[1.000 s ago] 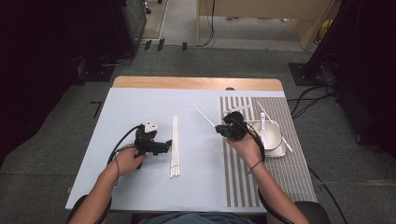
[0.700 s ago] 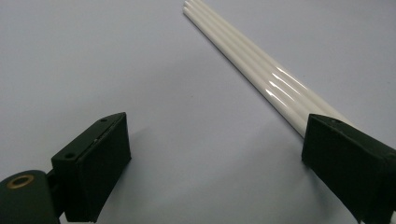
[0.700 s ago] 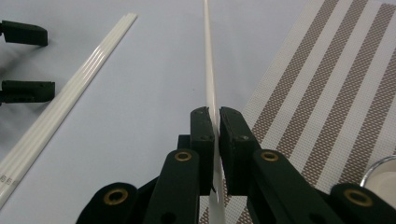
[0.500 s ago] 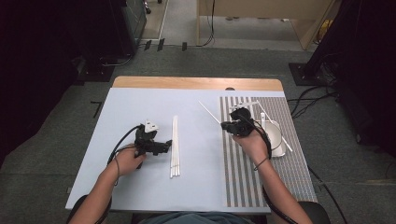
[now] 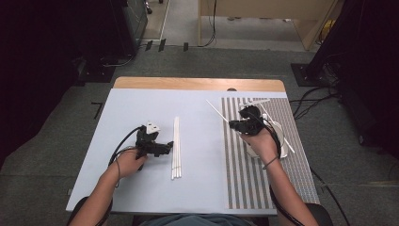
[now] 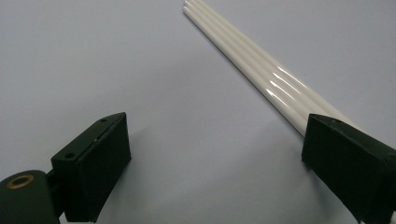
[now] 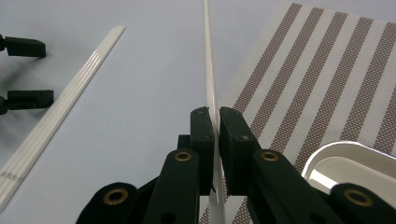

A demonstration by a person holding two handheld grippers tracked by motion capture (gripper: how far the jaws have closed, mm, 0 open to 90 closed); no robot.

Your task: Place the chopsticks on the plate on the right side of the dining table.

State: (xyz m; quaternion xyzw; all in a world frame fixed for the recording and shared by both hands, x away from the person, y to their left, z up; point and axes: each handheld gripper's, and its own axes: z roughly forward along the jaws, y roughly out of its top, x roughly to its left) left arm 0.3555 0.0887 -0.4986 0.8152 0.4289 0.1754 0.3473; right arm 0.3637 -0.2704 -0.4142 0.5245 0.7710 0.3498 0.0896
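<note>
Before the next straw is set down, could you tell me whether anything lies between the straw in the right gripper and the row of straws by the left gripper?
Nothing visible: bare table separates the held straw from the row.

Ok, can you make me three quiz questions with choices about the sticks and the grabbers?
1. Where does the bundle of white sticks lie?
A. in the dish
B. on the pale blue table
C. on the floor

2. What colours are the striped mat?
A. red and green
B. all black
C. brown and white

3. What is the right gripper doing?
A. wide open
B. shut on a single stick
C. holding a cup

Answers: 1 B, the bundle lies flat on the table beside the open left gripper. 2 C, the stripes show it. 3 B, the jaws pinch the stick.
</note>
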